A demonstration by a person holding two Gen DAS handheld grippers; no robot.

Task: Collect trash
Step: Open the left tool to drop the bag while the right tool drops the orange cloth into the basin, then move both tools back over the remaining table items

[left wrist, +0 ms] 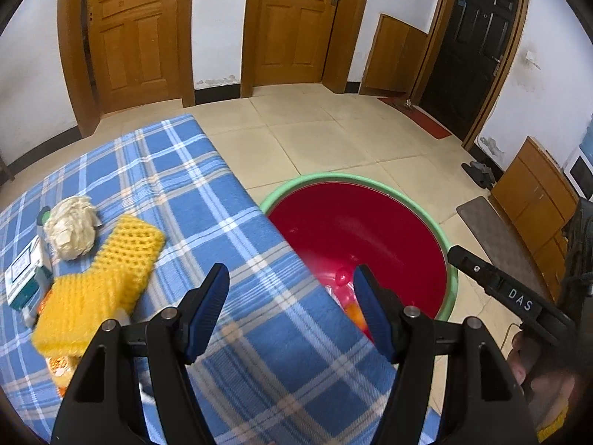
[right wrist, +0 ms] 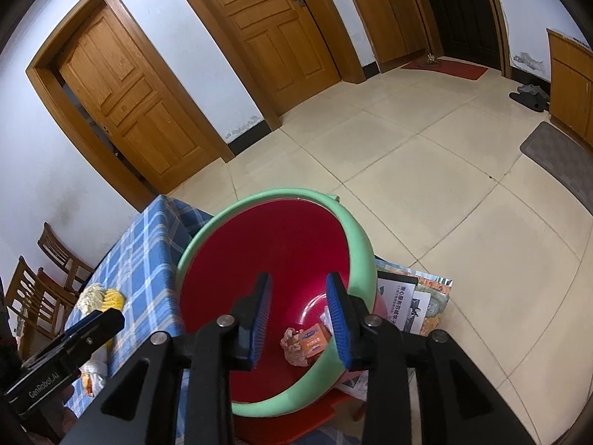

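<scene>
Both of my hand-held grippers, left (left wrist: 291, 283) and right (right wrist: 298, 293), gape empty; wrappers (right wrist: 304, 345) already lie in the basin (right wrist: 355, 241), while the yellow foam net (left wrist: 107, 282) and crumpled paper (left wrist: 70, 231) wait at ten o'clock on the worktop (left wrist: 229, 222).

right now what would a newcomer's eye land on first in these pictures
The big red basin with a green rim, beside the table under the open right gripper, a few wrappers at its bottom. Next, the yellow foam net and crumpled paper ball on the blue checked tablecloth, left of the open left gripper.
</scene>
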